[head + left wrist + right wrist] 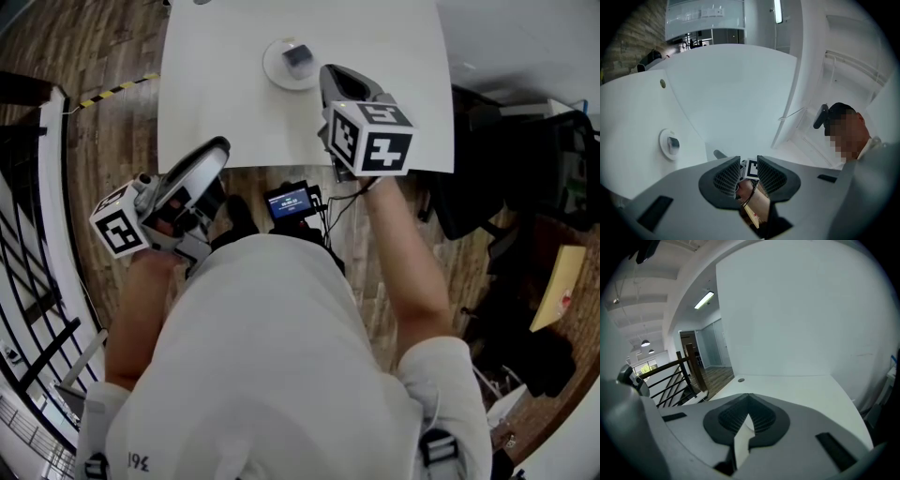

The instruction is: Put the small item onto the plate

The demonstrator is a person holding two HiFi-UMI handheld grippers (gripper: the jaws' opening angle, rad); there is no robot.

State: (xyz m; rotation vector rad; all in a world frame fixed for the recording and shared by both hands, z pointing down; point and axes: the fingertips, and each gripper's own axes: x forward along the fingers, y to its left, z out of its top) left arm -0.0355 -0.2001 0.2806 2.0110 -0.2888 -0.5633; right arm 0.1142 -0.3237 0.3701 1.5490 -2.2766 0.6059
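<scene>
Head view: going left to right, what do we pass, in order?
left gripper → plate with the small item on it → right gripper → yellow board at the far right

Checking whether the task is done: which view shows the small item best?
Head view: it looks down on the small item lying on the plate. The left gripper view shows it small and slanted; the right gripper view misses it.
</scene>
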